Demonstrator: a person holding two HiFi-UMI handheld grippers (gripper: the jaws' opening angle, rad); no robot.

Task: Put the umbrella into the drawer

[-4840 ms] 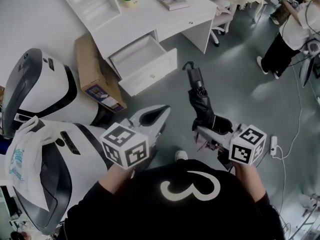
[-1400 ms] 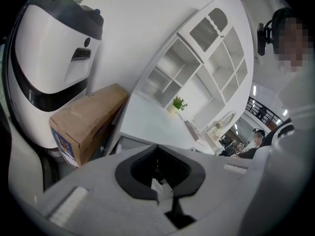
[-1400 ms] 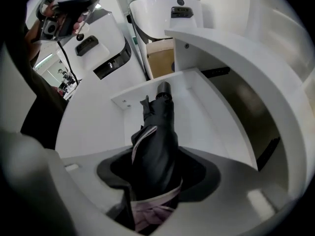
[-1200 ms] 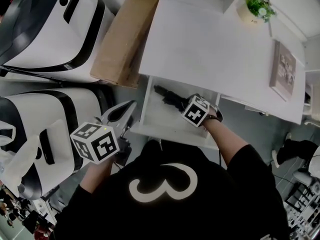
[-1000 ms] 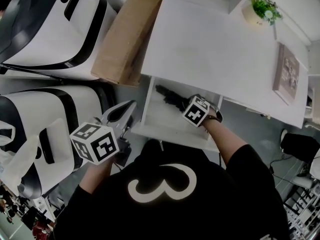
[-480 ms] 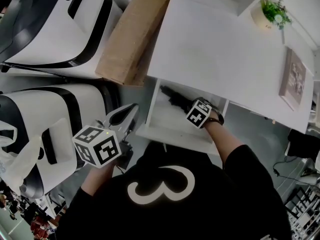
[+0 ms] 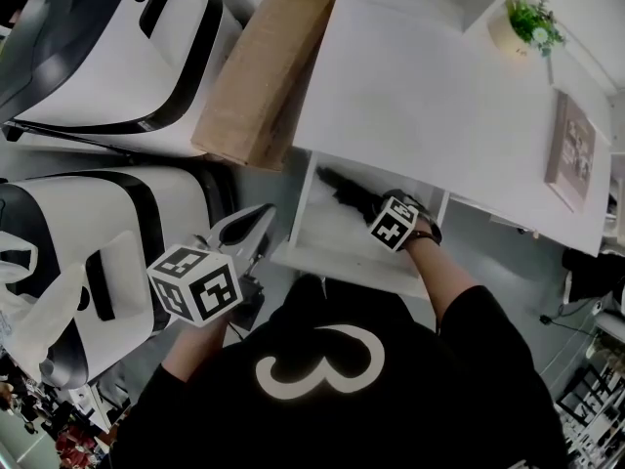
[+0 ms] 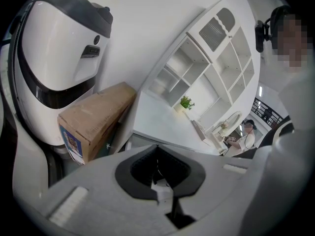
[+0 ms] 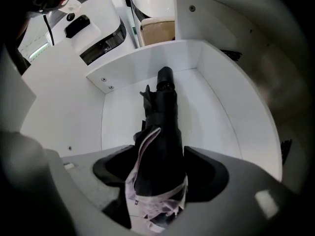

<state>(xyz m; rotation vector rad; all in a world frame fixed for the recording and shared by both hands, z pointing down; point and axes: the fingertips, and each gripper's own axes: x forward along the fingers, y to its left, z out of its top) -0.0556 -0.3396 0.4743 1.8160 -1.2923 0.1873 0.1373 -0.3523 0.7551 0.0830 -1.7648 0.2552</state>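
The right fingers [image 9: 206, 173] are opening around the umbrella [image 9: 162, 127], lying lengthwise ahead in the drawer [image 9: 219, 117]; left fingers [image 8: 129, 175] closed, empty

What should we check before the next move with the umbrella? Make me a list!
1. The umbrella lies inside the drawer: ok.
2. The right claw is letting go: ok, its jaws are opening, with the umbrella between them.
3. The umbrella's near end is inside the drawer: cannot tell, the claw hides it.
4. Its far end is clear of the drawer's wall: cannot tell.
5. The left claw is shut, empty and off to the side of the drawer: ok.
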